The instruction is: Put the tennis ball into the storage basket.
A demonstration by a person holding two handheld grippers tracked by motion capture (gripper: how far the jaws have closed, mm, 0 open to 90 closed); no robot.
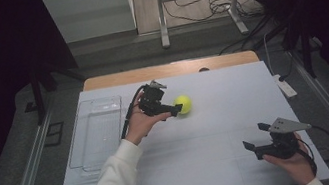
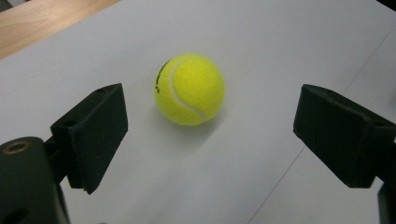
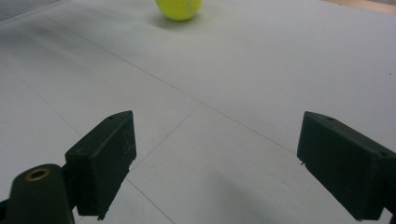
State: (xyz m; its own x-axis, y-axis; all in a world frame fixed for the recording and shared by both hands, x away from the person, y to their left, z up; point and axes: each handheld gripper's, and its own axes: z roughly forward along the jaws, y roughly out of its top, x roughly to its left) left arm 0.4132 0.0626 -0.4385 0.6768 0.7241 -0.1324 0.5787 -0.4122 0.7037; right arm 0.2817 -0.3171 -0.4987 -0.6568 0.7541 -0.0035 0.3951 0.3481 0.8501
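A yellow tennis ball (image 1: 183, 104) rests on the white mat (image 1: 216, 170) near the middle of the table. My left gripper (image 1: 172, 103) reaches it from the left, jaws pointing right. In the left gripper view the ball (image 2: 189, 89) lies just ahead of the open left gripper (image 2: 212, 103), with wide gaps to both black fingers (image 2: 93, 133). My right gripper (image 1: 256, 136) is held low at the front right, far from the ball. It stands open (image 3: 215, 140) over bare mat, and the ball (image 3: 179, 8) shows at the top edge of that view.
A clear plastic tray (image 1: 95, 132) lies along the mat's left side. The wooden table edge (image 1: 169, 70) runs behind the mat. A white power strip (image 1: 284, 86) sits off the right edge, with metal stand legs (image 1: 162, 27) and cables on the floor beyond.
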